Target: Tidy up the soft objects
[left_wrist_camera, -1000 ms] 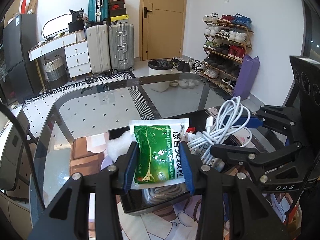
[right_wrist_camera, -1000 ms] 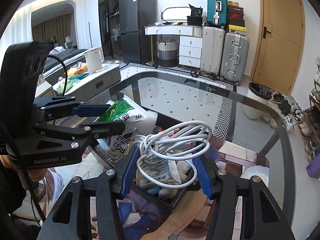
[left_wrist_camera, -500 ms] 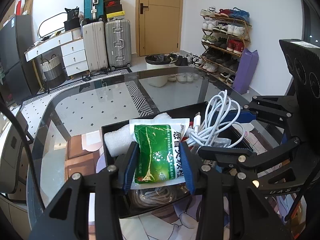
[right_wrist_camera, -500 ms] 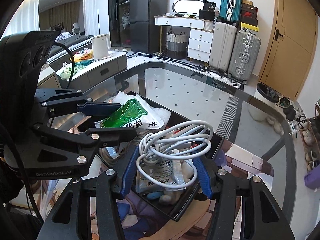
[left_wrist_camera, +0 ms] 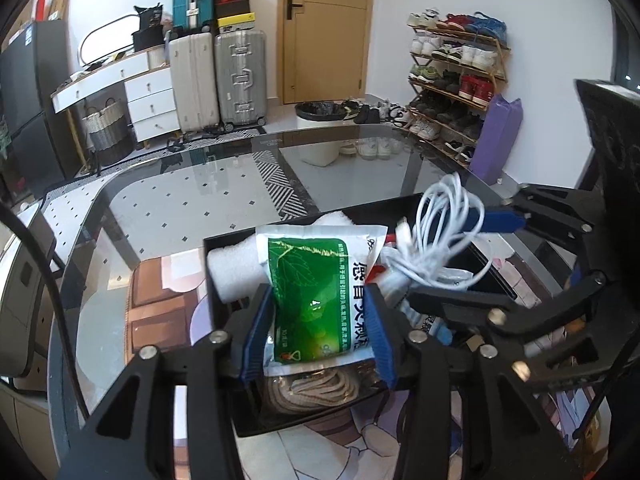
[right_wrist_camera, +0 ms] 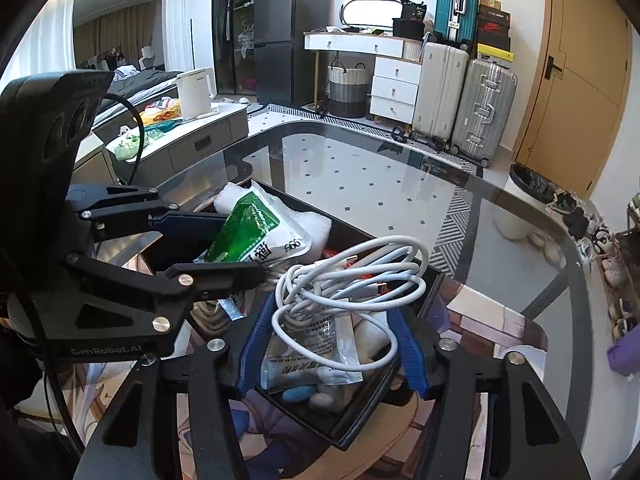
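My left gripper [left_wrist_camera: 316,332] is shut on a green and white sachet [left_wrist_camera: 316,292] and holds it over the black tray [left_wrist_camera: 256,416]. It also shows in the right wrist view [right_wrist_camera: 256,232]. My right gripper [right_wrist_camera: 332,344] is shut on a coiled white cable [right_wrist_camera: 352,280], also above the tray [right_wrist_camera: 424,304]; the cable shows in the left wrist view [left_wrist_camera: 440,236] too. In the tray lie a white foam piece [left_wrist_camera: 236,268], a coiled beige rope [left_wrist_camera: 316,392], a clear printed packet [right_wrist_camera: 312,356] and small blue and white items [right_wrist_camera: 308,396].
The tray stands on a printed mat [right_wrist_camera: 472,320] on a glass table [left_wrist_camera: 192,200]. A brown patch of the mat [left_wrist_camera: 156,312] lies left of the tray. Suitcases [left_wrist_camera: 220,76], a shoe rack [left_wrist_camera: 456,80] and a bin [left_wrist_camera: 320,120] stand beyond the table.
Both grippers have come lower and closer over the tray, still holding the sachet and the cable. More of the tray's contents shows beneath them.
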Demonstrator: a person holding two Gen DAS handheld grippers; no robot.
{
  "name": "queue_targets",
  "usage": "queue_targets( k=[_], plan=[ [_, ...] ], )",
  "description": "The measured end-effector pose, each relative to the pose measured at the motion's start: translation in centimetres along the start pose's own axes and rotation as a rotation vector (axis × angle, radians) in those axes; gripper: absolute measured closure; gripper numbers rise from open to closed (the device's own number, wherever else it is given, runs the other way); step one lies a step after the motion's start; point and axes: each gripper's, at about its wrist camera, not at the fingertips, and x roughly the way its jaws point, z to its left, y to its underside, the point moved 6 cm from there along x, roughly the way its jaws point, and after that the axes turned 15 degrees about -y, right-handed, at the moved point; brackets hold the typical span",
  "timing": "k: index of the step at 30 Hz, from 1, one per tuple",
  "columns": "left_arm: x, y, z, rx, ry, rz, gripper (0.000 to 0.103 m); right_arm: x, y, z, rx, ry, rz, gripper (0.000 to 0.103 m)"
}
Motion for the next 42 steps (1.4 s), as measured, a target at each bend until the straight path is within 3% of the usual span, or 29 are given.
queue_targets(
  k=[8, 12, 17, 31, 42],
  plan=[
    [-1.5, 0.4, 1.3, -0.041, -0.002, -0.025, 0.040, -2.6, 1.1, -0.4, 0.054, 0.040, -0.079, 0.009],
    [-2.8, 1.0, 2.1, -0.077, -0.004, -0.055, 0.015, -3.9, 2.2, 0.1, 0.087, 0.035, -0.121, 0.003],
    [-4.0, 2.2, 3.1, -0.120, -0.024, -0.080, 0.003, -5.2, 3.5, 1.4, 0.107, 0.028, -0.181, 0.001],
    [-4.8, 5.8, 4.1, -0.180, -0.093, -0.100, 0.000, -7.3, 5.1, 4.6, 0.114, 0.011, -0.324, 0.001],
    [-5.0, 6.4, 4.4, -0.180, -0.131, -0.161, 0.000, -7.1, 6.7, 5.0, 0.128, 0.006, -0.358, 0.001]
  ],
)
